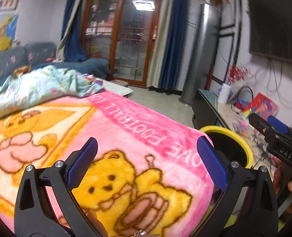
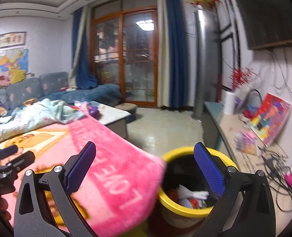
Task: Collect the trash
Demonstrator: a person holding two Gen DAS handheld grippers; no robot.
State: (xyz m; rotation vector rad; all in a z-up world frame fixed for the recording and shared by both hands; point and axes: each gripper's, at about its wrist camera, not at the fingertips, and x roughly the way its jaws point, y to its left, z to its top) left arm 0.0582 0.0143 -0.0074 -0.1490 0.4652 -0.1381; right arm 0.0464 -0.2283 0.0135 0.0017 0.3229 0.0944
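A yellow-rimmed trash bin (image 2: 185, 210) with a black liner stands beside the pink blanket, and white crumpled paper (image 2: 193, 194) and other scraps lie inside it. My right gripper (image 2: 146, 167) hovers open and empty above the bin's left rim and the blanket's edge. Over the bear print on the blanket, my left gripper (image 1: 146, 162) is open with nothing between its blue pads. In the left wrist view the bin (image 1: 221, 128) sits to the right, with the right gripper (image 1: 272, 130) above it, held by a hand. The left gripper (image 2: 5, 154) shows at the far left of the right wrist view.
The pink blanket (image 1: 126, 134) covers a low surface, with a pale blue quilt (image 1: 47, 83) bunched behind it. A cluttered TV bench (image 2: 250, 164) with cables, a white paper roll (image 2: 229, 102) and a colourful box runs along the right wall. A tiled floor (image 2: 165, 130) lies beyond.
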